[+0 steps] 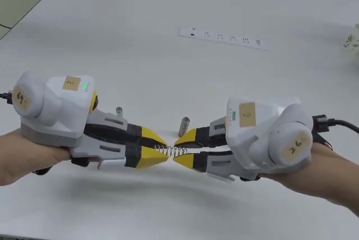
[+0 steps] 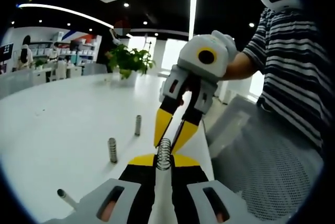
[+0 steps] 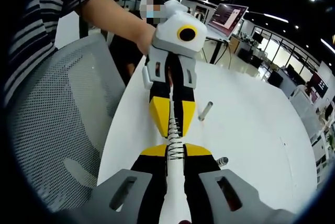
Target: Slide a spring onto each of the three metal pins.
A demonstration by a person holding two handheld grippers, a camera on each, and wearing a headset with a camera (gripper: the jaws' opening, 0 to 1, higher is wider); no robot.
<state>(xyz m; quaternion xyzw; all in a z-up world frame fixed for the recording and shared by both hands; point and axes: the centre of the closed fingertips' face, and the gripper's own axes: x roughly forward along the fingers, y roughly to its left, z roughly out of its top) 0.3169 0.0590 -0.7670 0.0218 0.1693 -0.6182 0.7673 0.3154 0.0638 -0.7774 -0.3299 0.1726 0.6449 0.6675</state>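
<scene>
Head view: holds a spring [image 1: 171,151] level over the near part of the white table [image 1: 140,55], with left gripper [image 1: 167,152] and right gripper [image 1: 175,151] tip to tip, each claw pinching one end. Shows just beyond a sprung pin [image 1: 184,125] and, further left, a bare pin [image 1: 119,111].

Left gripper view: pinches the spring [image 2: 164,152] in the left gripper [image 2: 164,162]; meets the right gripper [image 2: 168,141], closed on the other end.

Right gripper view: pinches the spring [image 3: 175,139] at both ends; shows the bare pin [image 3: 205,110] near the left gripper [image 3: 171,124].

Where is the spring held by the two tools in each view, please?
Head view: spring low centre, between left tool and right tool.
Left gripper view: spring low centre, above that tool's jaws.
Right gripper view: spring centre, above that tool's jaws.
Shared landmark: the yellow tool tips meeting at the spring.
</scene>
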